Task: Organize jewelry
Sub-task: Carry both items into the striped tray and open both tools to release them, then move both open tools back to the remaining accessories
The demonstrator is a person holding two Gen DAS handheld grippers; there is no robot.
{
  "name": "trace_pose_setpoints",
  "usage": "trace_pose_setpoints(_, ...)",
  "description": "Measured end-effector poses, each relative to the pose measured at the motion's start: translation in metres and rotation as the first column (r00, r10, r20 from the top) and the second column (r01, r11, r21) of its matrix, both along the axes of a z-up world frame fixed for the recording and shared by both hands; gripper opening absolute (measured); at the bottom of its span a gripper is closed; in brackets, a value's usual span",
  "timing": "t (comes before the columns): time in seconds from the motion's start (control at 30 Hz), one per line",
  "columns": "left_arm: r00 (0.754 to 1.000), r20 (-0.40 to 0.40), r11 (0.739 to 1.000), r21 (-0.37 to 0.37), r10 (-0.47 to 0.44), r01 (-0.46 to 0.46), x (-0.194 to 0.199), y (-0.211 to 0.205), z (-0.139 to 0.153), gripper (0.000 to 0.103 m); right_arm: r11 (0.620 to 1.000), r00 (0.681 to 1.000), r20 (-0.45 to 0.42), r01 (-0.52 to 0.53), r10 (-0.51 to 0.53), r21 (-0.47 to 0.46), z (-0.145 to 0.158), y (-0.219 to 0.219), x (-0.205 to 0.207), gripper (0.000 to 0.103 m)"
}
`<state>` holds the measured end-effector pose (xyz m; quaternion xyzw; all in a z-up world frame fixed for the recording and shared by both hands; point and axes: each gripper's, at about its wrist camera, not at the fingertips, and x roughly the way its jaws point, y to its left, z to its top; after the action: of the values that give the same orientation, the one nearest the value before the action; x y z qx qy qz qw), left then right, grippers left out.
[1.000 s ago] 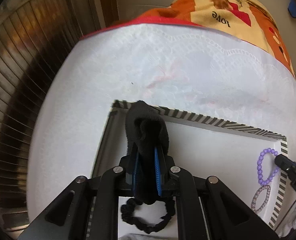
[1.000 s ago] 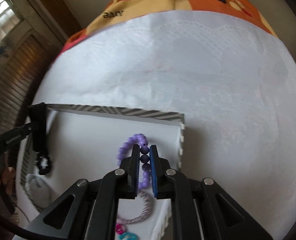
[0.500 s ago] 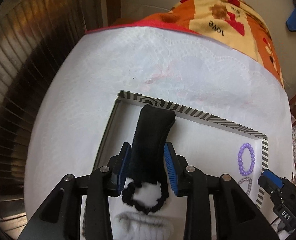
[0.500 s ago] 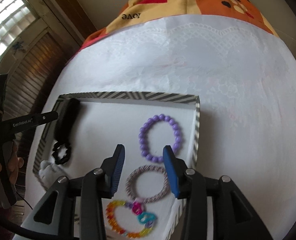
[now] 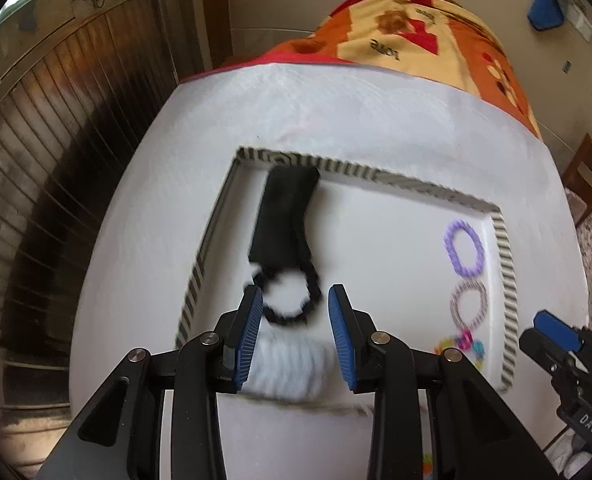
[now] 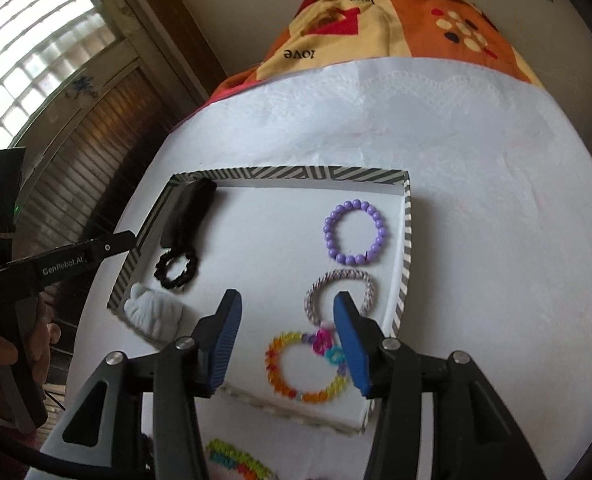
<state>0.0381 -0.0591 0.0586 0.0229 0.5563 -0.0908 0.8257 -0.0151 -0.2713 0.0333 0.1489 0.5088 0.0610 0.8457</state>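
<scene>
A white tray with a striped rim (image 6: 288, 173) (image 5: 336, 168) lies on the white cloth. In it lie a black headband (image 6: 188, 212) (image 5: 284, 208), a black scrunchie (image 6: 175, 268) (image 5: 288, 300), a white fluffy piece (image 6: 154, 314) (image 5: 292, 368), a purple bead bracelet (image 6: 356, 232) (image 5: 464, 248), a grey-purple braided band (image 6: 340, 294) (image 5: 468, 304) and a rainbow bead bracelet (image 6: 304, 368). My left gripper (image 5: 295, 332) is open and empty above the scrunchie. My right gripper (image 6: 288, 344) is open and empty above the rainbow bracelet.
A green and multicoloured knitted band (image 6: 236, 460) lies on the cloth in front of the tray. An orange patterned blanket (image 6: 396, 28) covers the far end. Dark wooden slatted panels (image 5: 56, 140) stand on the left.
Both grippers have let go and opened: the left released the black headband, the right the purple bracelet. Both pulled back and up from the tray.
</scene>
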Motion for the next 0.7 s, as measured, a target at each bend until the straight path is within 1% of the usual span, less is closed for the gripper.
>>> trace_pose_setpoints(0.23,1.000,0.016,1.000,-0.006,-0.004,0.004,-0.047,-0.004,0.009,0.024,1.000,0.999,0.019,0.029,-0.029,0.005,0.010,0.000,-0.043,0.053)
trace_pose_setpoints(0.43,1.000,0.021,1.000,-0.006,-0.011,0.011,-0.081,-0.006,0.011,0.024,0.999,0.999,0.009,0.046,-0.045,-0.015,0.012,0.005,-0.082,0.053)
trace_pose_setpoints(0.7,0.999,0.026,1.000,0.011,-0.021,0.020,-0.117,-0.008,0.013,0.024,0.998,0.999,-0.010,0.050,-0.050,-0.025,0.010,0.011,-0.115,0.053)
